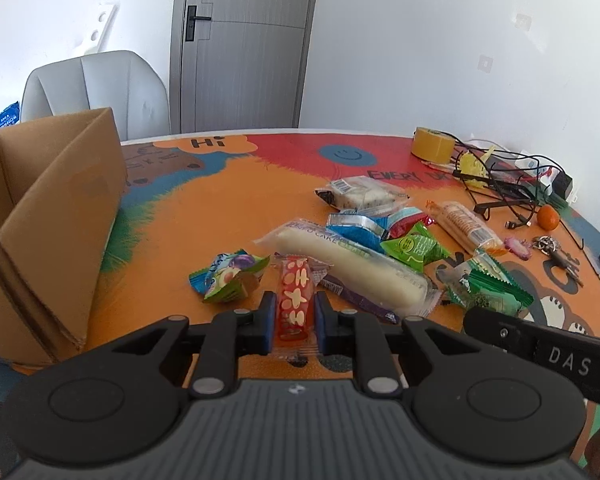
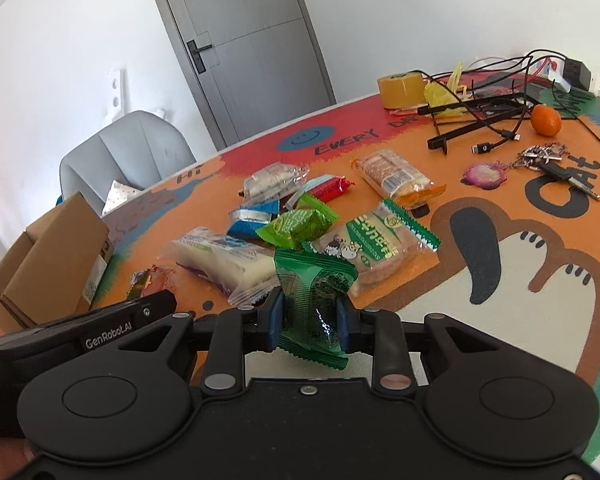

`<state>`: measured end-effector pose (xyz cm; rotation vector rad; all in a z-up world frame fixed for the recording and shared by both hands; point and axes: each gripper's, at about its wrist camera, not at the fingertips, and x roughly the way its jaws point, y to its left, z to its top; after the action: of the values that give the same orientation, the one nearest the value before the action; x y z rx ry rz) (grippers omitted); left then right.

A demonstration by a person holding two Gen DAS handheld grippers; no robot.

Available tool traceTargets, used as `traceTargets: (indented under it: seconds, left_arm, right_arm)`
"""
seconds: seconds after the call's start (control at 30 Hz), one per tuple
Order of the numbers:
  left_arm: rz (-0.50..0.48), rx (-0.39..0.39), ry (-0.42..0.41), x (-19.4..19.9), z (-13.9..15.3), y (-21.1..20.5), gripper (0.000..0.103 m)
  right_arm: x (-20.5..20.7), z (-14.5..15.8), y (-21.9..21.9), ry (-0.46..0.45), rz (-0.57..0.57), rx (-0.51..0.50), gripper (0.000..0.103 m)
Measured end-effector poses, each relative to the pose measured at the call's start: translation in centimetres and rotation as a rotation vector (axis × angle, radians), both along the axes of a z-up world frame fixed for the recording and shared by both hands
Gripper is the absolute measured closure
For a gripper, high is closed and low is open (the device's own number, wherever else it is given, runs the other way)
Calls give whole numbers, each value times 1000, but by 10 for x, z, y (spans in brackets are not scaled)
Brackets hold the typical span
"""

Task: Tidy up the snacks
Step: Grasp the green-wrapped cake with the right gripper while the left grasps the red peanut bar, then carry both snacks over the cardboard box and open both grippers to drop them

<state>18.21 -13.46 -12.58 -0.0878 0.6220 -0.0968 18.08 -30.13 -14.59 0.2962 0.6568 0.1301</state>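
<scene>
Left wrist view shows the left gripper [image 1: 294, 314] clamped on an orange jelly packet [image 1: 295, 300] lying lengthwise along its fingers, the open cardboard box [image 1: 56, 216] nearby to its left, while the right gripper [image 2: 310, 316] pinches a green snack packet [image 2: 314, 300].

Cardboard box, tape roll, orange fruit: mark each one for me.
cardboard box [image 1: 56, 216], left wrist view, on its outer side wall.
tape roll [image 2: 400, 87], right wrist view, on its yellow outer band.
orange fruit [image 2: 545, 120], right wrist view, on the middle of its peel.
</scene>
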Motion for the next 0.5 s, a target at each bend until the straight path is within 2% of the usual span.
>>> traceTargets:
  seconds: [0.5]
  left_arm:
    - [61, 17, -120, -30, 44, 33, 85]
  right_arm:
    - [-4, 27, 30, -84, -11, -24, 75]
